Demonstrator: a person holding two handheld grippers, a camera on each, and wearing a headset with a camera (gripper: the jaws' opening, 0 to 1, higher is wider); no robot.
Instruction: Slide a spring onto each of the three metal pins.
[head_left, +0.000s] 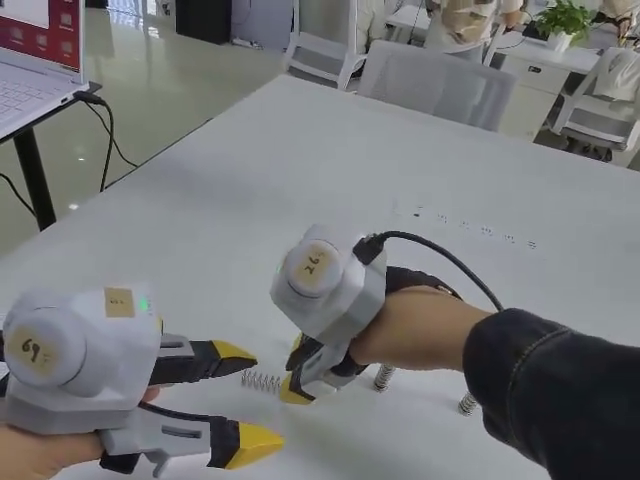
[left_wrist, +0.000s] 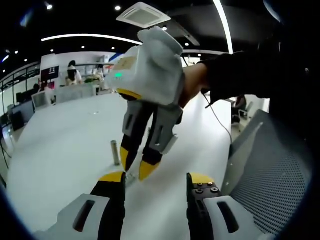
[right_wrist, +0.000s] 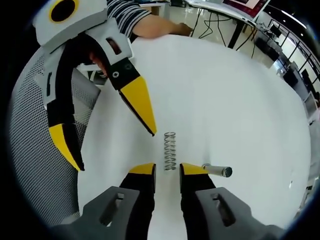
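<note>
On white table (head_left: 300, 150), spring (right_wrist: 170, 150) between tips of right tool (right_wrist: 168, 168), narrowly parted, left tool (head_left: 254, 397) wide.

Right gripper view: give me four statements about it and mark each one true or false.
1. The spring lies flat on the table. True.
2. The left hand-held gripper is shut. False: its jaws stand wide apart.
3. A pin lies on the table beside one tip of the right hand-held gripper. True.
4. The spring is already on the pin. False: the spring is bare and lies apart from the pin, with its near end between the right hand-held gripper's tips.
</note>
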